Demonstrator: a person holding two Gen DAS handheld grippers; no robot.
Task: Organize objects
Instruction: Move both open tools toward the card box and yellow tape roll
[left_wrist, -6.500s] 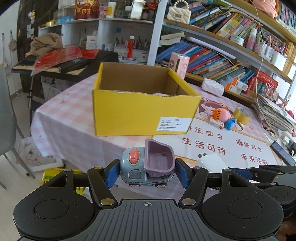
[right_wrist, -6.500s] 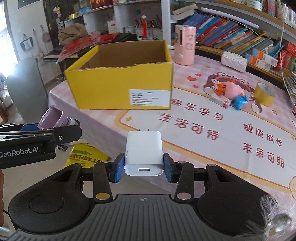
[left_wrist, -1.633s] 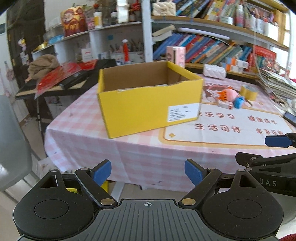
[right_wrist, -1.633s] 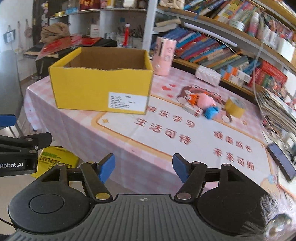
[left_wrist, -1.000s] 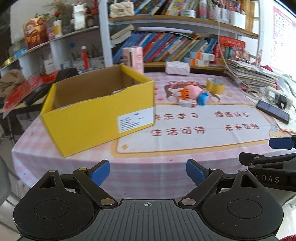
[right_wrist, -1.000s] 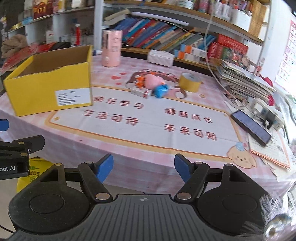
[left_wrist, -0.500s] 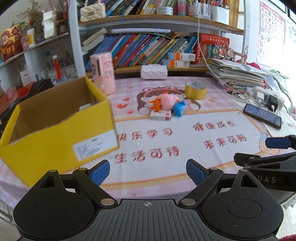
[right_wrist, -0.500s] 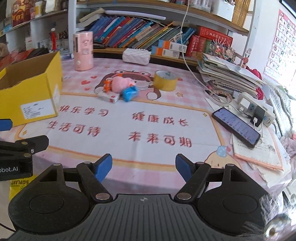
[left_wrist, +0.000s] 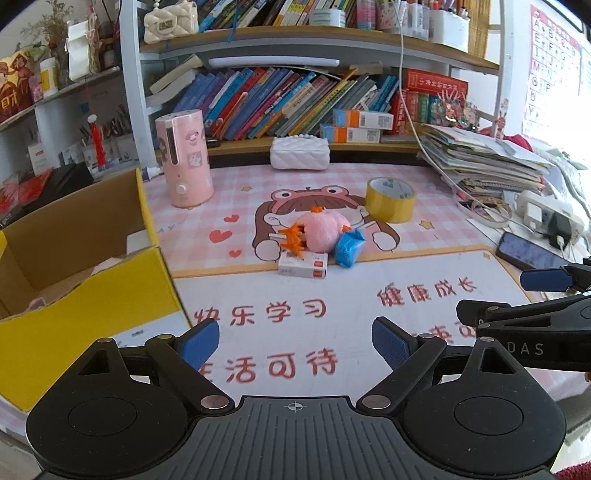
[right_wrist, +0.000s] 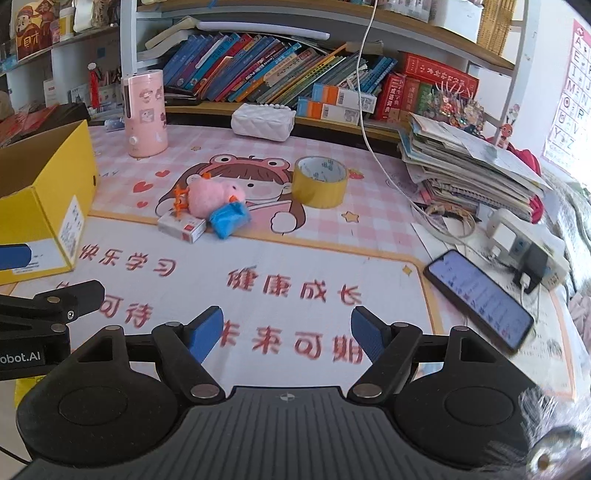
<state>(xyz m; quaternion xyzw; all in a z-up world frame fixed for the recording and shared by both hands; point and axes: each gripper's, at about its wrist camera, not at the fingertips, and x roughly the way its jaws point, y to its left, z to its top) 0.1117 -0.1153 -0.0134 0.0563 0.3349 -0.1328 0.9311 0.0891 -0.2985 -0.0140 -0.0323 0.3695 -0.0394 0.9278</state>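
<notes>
Bookshelves (left_wrist: 295, 110) packed with leaning paperbacks fill the back of the room, above a desk (left_wrist: 229, 192) covered in a pink checked cloth and a smooth printed mat (left_wrist: 332, 306) with red characters and a cartoon figure. At the left stands a yellow cardboard box (left_wrist: 74, 325), open at the top, its inside plain brown, with a white label on its front. Near the middle of the mat a fluffy pink plush toy (left_wrist: 325, 230) with orange feet lies touching a small flat white carton (left_wrist: 303, 265) and a crinkled blue packet (left_wrist: 349, 248). Just behind them sits a roll of yellow tape (left_wrist: 390, 198), lying flat with its hollow core facing up. Farther back are a tall, rounded pink cylinder (left_wrist: 184, 160) and a white quilted pouch (left_wrist: 300, 157). A dark, glossy phone (right_wrist: 480, 299) lies at the right edge of the mat, near a ragged stack of papers (right_wrist: 469, 162).

The left hand-held gripper (left_wrist: 295, 339) hovers over the near part of the mat with its blue-padded fingers spread wide and nothing between them. The right hand-held gripper (right_wrist: 286, 334) hovers beside it, its ribbed blue pads apart and likewise empty.
</notes>
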